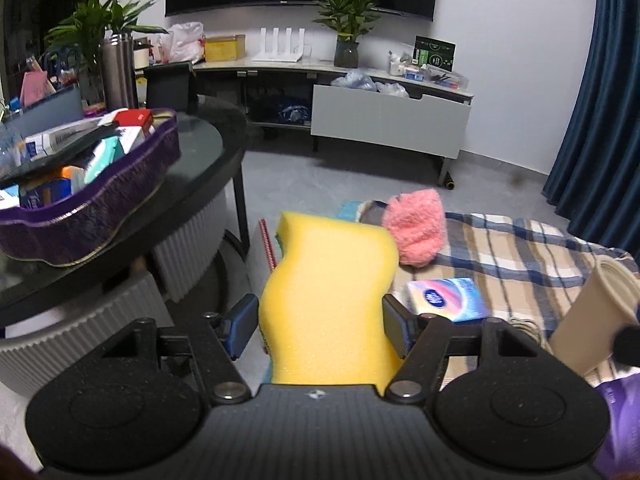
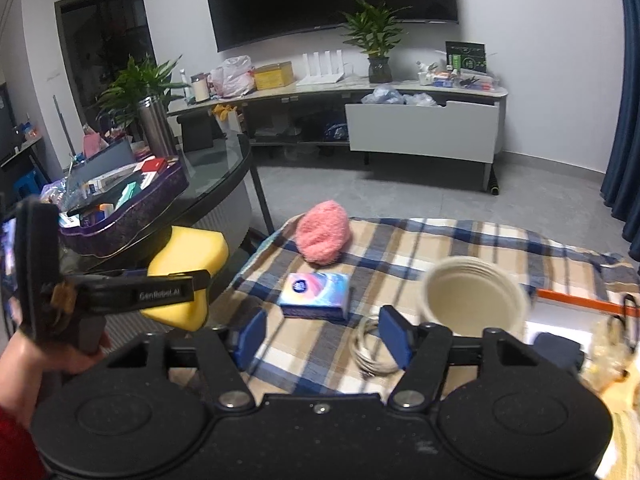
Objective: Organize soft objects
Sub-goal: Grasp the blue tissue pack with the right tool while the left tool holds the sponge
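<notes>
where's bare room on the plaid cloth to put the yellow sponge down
Free: the plaid cloth between the pink fluffy item and the paper cup, and the stretch behind the cup. Crowded: the near edge, with the tissue pack, coiled cable and cup close together. The left gripper holds the sponge.

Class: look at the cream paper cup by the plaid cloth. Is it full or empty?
Empty. In the right wrist view the paper cup tilts its mouth toward the camera, showing only a bare ribbed inside.
</notes>
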`<state>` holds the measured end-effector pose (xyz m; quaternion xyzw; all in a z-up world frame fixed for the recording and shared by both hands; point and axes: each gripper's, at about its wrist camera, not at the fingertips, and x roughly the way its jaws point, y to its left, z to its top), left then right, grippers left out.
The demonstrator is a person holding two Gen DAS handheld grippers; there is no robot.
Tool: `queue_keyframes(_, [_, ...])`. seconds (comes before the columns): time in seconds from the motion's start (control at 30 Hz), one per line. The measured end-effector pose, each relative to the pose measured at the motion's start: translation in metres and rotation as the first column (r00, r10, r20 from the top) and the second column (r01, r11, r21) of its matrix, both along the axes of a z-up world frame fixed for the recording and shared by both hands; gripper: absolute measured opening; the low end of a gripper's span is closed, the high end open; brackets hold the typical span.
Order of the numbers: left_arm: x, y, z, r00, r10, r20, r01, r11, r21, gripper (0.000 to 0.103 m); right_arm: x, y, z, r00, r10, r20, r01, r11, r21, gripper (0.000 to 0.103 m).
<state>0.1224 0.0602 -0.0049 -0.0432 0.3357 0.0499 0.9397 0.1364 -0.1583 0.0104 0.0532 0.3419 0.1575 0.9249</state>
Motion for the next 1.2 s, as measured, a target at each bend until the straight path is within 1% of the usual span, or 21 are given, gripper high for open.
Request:
queue_keyframes(0.1, [0.000,0.012,-0.004,1.000,0.018,0.005,-0.018,1.000,-0.018,0.067,0.021,0.022,-0.010,1.000,0.002,-0.019,-0.002,1.000,-0.009,0.079])
queue_keyframes(0.2, [0.000,0.023,-0.005,1.000,0.030,0.006,-0.030,0.998,-0.050,0.067,0.048,0.043,-0.025,0.997,0.003,-0.073,-0.005,1.000,-0.028,0.080])
queue_keyframes(0.27, [0.001,0.027,-0.005,0.999,0.037,0.008,-0.037,0.998,-0.051,0.067,0.064,0.054,-0.036,0.994,-0.009,-0.107,0.005,0.999,-0.040,0.080])
queue_keyframes(0.43, [0.002,0.029,-0.006,1.000,0.020,0.011,-0.019,0.998,-0.059,0.067,0.102,0.075,-0.066,0.985,-0.029,-0.169,0.018,0.998,-0.066,0.080])
queue_keyframes(0.57, [0.003,0.032,-0.008,1.000,0.029,0.004,-0.028,0.996,-0.084,0.067,0.125,0.085,-0.082,0.978,-0.052,-0.204,0.027,0.992,-0.120,0.080])
queue_keyframes(0.63, [0.003,0.032,-0.008,0.999,0.034,0.006,-0.033,0.996,-0.084,0.067,0.135,0.089,-0.086,0.978,-0.069,-0.195,0.038,0.986,-0.161,0.083])
queue_keyframes(0.67, [0.004,0.031,-0.008,0.999,0.035,0.007,-0.034,0.996,-0.081,0.067,0.140,0.090,-0.089,0.976,-0.074,-0.204,0.039,0.984,-0.171,0.087])
queue_keyframes(0.7, [0.004,0.030,-0.008,0.999,0.034,0.009,-0.033,0.996,-0.077,0.067,0.144,0.090,-0.091,0.975,-0.076,-0.210,0.037,0.983,-0.180,0.090])
queue_keyframes(0.77, [0.005,0.029,-0.009,0.999,0.035,0.008,-0.034,0.997,-0.073,0.067,0.150,0.093,-0.096,0.972,-0.075,-0.222,0.028,0.978,-0.209,0.090])
queue_keyframes(0.8, [0.005,0.029,-0.010,0.999,0.037,0.006,-0.037,0.997,-0.071,0.067,0.153,0.093,-0.100,0.967,-0.069,-0.245,0.017,0.978,-0.206,0.090])
queue_keyframes(0.87, [0.005,0.029,-0.011,0.999,0.039,0.003,-0.039,0.997,-0.072,0.067,0.155,0.097,-0.109,0.960,-0.057,-0.275,-0.009,0.972,-0.236,0.089])
queue_keyframes(0.97, [0.004,0.029,-0.011,0.999,0.045,0.005,-0.044,0.997,-0.067,0.067,0.149,0.094,-0.106,0.968,-0.072,-0.239,0.018,0.974,-0.224,0.089])
queue_keyframes(1.0, [0.004,0.029,-0.010,0.999,0.044,0.008,-0.044,0.997,-0.066,0.067,0.144,0.093,-0.102,0.974,-0.072,-0.215,0.024,0.976,-0.218,0.089])
queue_keyframes(1.13, [0.001,0.025,-0.007,0.999,0.036,0.021,-0.035,0.998,-0.057,0.067,0.124,0.083,-0.079,0.983,-0.066,-0.169,0.038,0.986,-0.163,0.089])
queue_keyframes(1.2, [-0.002,0.022,-0.006,0.999,0.036,0.026,-0.035,0.998,-0.051,0.067,0.111,0.079,-0.066,0.986,-0.070,-0.149,0.045,0.986,-0.160,0.089])
